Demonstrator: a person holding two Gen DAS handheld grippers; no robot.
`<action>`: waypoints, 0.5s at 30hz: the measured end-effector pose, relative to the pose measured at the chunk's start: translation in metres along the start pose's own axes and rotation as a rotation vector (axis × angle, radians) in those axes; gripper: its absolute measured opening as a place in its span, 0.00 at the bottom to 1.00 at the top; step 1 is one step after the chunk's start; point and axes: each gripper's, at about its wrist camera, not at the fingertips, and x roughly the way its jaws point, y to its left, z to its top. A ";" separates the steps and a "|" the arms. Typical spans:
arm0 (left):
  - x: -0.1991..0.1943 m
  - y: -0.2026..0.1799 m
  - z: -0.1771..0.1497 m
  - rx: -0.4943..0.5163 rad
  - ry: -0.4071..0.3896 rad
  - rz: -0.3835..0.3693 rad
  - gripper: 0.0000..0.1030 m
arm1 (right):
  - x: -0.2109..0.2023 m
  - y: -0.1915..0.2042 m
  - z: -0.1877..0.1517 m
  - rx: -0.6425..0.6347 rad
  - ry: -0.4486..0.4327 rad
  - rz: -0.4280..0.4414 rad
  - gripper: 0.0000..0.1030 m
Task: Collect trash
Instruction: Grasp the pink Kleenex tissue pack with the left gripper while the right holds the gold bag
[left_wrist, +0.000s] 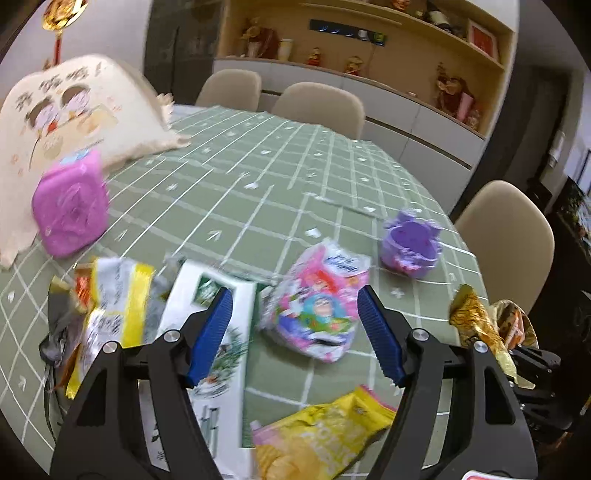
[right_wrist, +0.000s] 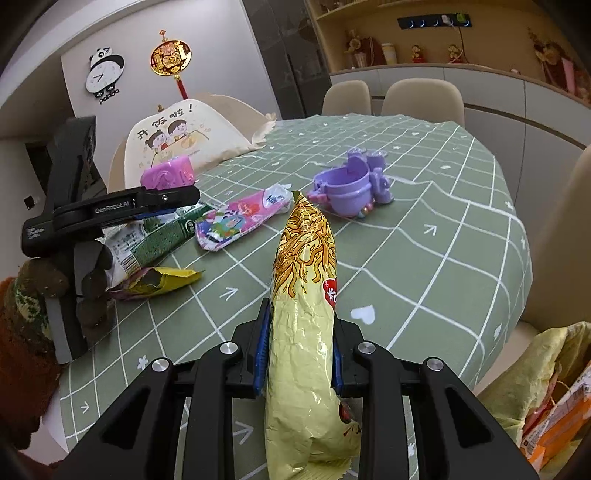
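Observation:
My left gripper (left_wrist: 295, 299) is open above the green checked table, its blue pads on either side of a pink cartoon wrapper (left_wrist: 317, 306), not touching it. A white and green packet (left_wrist: 210, 332) lies under the left pad. A yellow chip bag (left_wrist: 325, 435) lies nearer, and a yellow and white wrapper (left_wrist: 114, 306) lies at the left. My right gripper (right_wrist: 299, 354) is shut on a gold noodle wrapper (right_wrist: 306, 295), held upright above the table. The left gripper (right_wrist: 162, 201) shows in the right wrist view over the wrapper pile; the pink wrapper (right_wrist: 240, 218) lies beside it.
A purple toy cup (left_wrist: 410, 243), a pink box (left_wrist: 70, 210) and a cream food cover (left_wrist: 74, 122) stand on the table (left_wrist: 258, 177). Beige chairs (left_wrist: 317, 107) ring it. A yellow trash bag (right_wrist: 535, 376) with packets hangs past the table's right edge.

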 end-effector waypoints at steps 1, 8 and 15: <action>0.000 -0.007 0.003 0.021 0.000 -0.007 0.65 | -0.002 -0.001 0.000 -0.001 -0.004 -0.007 0.25; 0.041 -0.045 0.022 0.163 0.106 -0.023 0.65 | -0.017 -0.018 -0.001 0.037 -0.031 -0.032 0.25; 0.066 -0.029 0.021 0.166 0.163 0.006 0.65 | -0.026 -0.032 -0.008 0.057 -0.030 -0.049 0.25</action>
